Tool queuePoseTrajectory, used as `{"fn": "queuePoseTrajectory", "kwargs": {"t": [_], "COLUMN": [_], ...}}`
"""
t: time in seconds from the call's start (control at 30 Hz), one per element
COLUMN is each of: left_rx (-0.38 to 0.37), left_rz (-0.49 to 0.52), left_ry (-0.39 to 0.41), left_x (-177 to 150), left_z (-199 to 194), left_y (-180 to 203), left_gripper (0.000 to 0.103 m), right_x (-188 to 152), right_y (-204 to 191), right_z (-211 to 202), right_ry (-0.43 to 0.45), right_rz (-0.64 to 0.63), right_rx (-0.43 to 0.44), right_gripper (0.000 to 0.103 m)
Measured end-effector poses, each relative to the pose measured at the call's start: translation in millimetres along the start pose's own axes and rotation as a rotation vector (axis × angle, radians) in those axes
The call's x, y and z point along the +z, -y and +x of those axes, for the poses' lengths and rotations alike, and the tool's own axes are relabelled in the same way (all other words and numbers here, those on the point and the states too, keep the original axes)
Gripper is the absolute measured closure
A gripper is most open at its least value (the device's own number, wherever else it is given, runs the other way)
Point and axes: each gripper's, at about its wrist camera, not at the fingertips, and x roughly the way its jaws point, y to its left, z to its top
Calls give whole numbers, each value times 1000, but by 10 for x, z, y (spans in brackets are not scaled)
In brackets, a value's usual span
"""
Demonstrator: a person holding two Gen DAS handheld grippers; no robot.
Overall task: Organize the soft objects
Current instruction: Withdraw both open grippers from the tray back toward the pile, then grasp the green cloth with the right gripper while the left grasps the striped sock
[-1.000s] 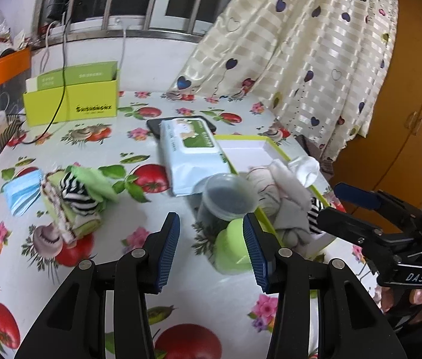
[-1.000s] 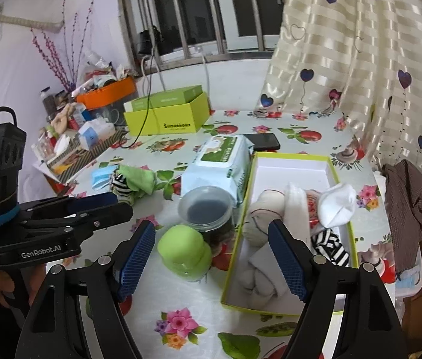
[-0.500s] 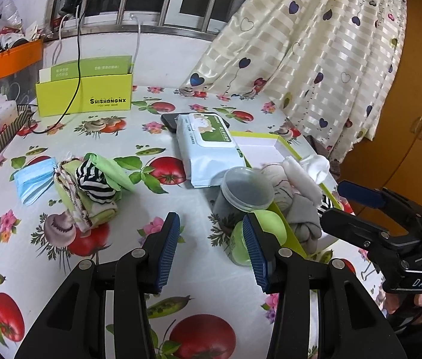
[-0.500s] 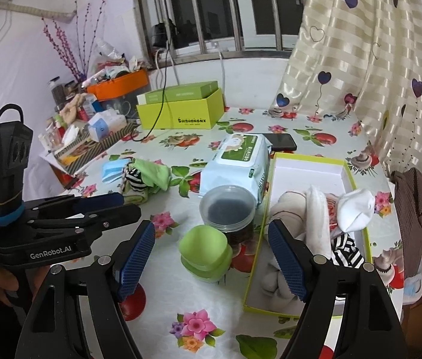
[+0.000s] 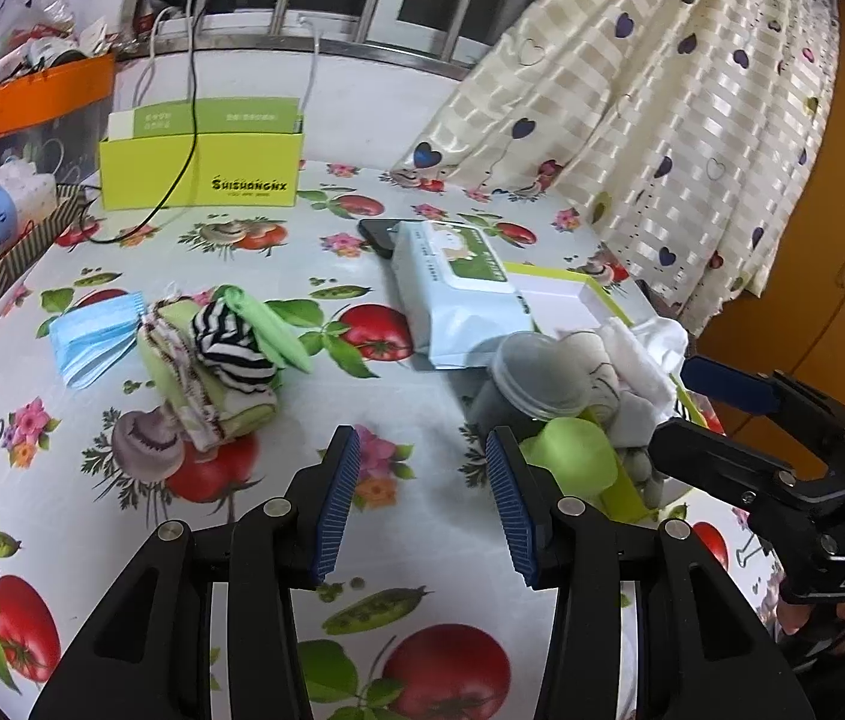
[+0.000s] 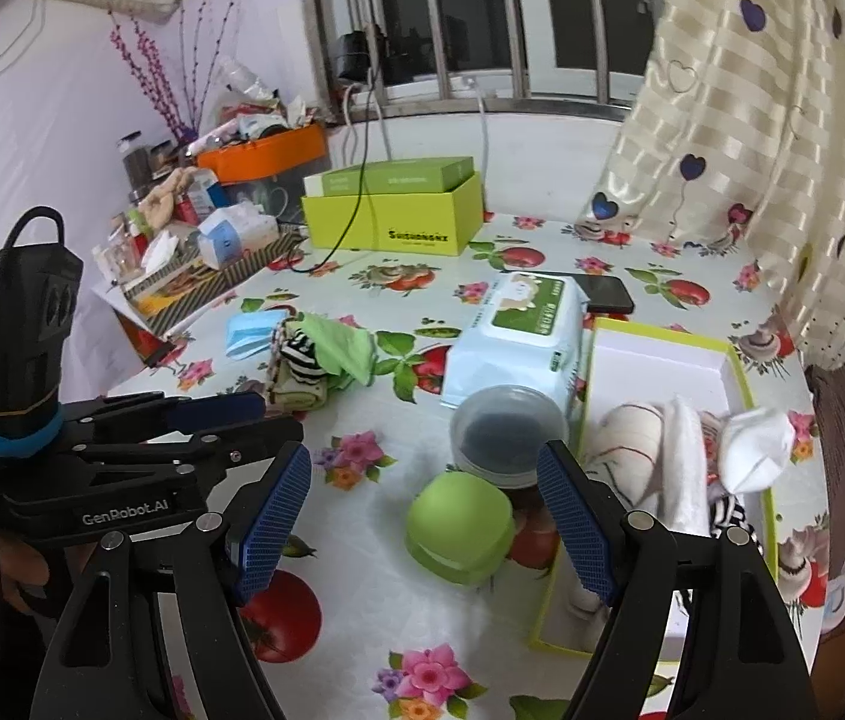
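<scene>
Right gripper (image 6: 425, 522) agape, socks (image 6: 671, 468) boxed

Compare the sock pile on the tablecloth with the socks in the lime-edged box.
The sock pile lies loose on the tablecloth beside a blue face mask; the boxed socks sit inside the lime-edged box. The pile is mostly green; the boxed ones mostly white and grey. Each holds a black-and-white striped piece.

The round green case (image 5: 572, 459) sits half hidden behind the left tongs (image 5: 422, 498).
</scene>
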Motion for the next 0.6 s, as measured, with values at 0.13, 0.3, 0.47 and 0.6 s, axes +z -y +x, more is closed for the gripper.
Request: {"fn": "queuePoseTrajectory", "kwargs": {"t": [0.13,0.3,0.47,0.6], "left_rx": [2,24,44,65], "left_rz": [-30,-70,-113,-144], "left_ry": [-3,-2,1,6], "left_x": [-18,-51,-71,-78], "left_z": [-1,-15,-36,-52], "left_y": [-149,-355,-564,-717], "left_gripper": [58,58,58,58], "right_x": [33,63,88,112], "right_y": [-96,-216,-327,-379], "right_z": [72,160,252,319], "right_ry": [-10,-24,-40,-52], "right_rz": [-22,-47,-69,-80], "right_rx": [13,32,47,56], "right_gripper": [25,25,25,25]}}
